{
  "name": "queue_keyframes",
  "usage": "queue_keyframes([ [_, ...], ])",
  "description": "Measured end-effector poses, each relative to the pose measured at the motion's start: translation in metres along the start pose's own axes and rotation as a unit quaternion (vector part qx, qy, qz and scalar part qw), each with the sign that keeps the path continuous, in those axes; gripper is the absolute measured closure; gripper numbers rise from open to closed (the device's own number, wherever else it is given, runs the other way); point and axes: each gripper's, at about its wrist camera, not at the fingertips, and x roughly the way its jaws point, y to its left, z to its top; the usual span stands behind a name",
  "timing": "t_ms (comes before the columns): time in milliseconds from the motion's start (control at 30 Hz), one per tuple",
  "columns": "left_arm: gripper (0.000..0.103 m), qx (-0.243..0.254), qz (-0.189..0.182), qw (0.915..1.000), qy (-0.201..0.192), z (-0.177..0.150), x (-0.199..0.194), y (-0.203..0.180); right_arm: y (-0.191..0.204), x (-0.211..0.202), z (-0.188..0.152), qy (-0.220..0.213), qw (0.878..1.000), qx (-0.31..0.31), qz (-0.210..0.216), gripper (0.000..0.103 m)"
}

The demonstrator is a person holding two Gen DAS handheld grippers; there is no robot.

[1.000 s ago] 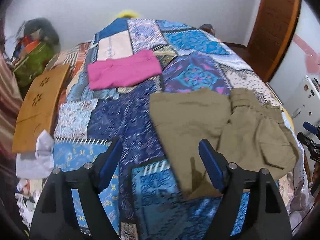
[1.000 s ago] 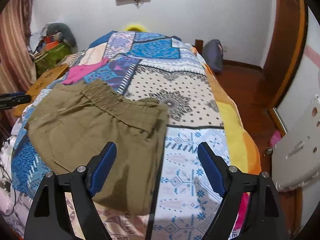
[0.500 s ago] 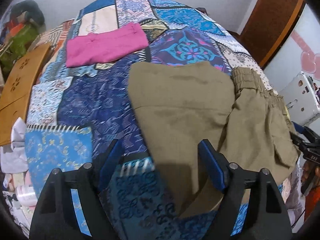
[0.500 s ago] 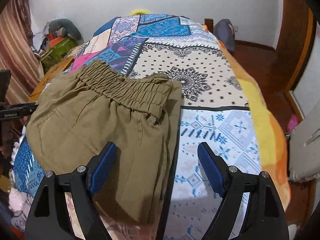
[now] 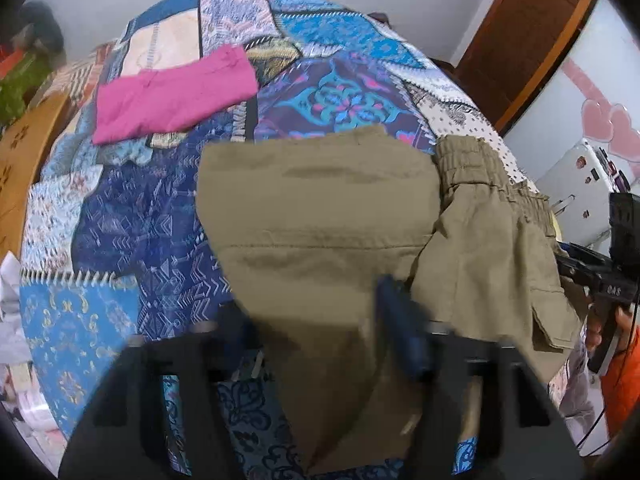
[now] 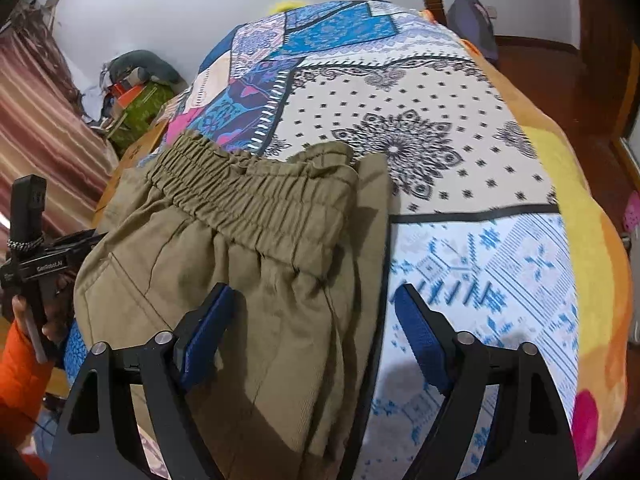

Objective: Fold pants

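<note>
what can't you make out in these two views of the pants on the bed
- Left wrist view: the left gripper is smeared by motion blur as its jaws close over the pants, so pad contact is unclear.
- Both views: the pants' near end is cut off behind the gripper bodies.
- Right wrist view: the right gripper, also closing, straddles the pants' edge; the layers underneath are hidden.

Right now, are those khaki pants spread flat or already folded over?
Partly folded: the khaki pants have their legs doubled back towards the elastic waistband, but the fold is loose and uneven.

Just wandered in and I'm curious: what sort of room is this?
Probably a bedroom: a bed with a blue patchwork-print bedspread, olive-green elastic-waist pants and a folded pink garment laid on it.
</note>
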Motion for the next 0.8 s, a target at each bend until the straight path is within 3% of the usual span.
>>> queue_keyframes([
  [67, 0.071, 0.009, 0.006, 0.9999, 0.002, 0.002, -0.001, -0.005, -0.001, 0.0, 0.002, 0.001, 1.0, 0.004, 0.006, 0.043],
  [167, 0.089, 0.026, 0.025, 0.9993, 0.002, 0.005, -0.003, -0.013, 0.0, -0.003, 0.005, -0.002, 1.0, -0.004, -0.002, 0.063],
  [267, 0.095, 0.04, 0.042, 0.9983, -0.007, 0.006, -0.009, -0.019, 0.004, -0.009, 0.009, -0.008, 1.0, -0.021, -0.015, 0.075],
  [433, 0.097, 0.068, 0.054, 0.9954, -0.042, 0.01, -0.033, -0.032, 0.019, -0.026, 0.016, -0.047, 0.997, -0.055, -0.041, 0.088],
  [800, 0.098, 0.115, 0.075, 0.9848, -0.106, 0.027, -0.085, -0.055, 0.051, -0.056, 0.046, -0.096, 0.989, -0.101, -0.056, 0.092],
])
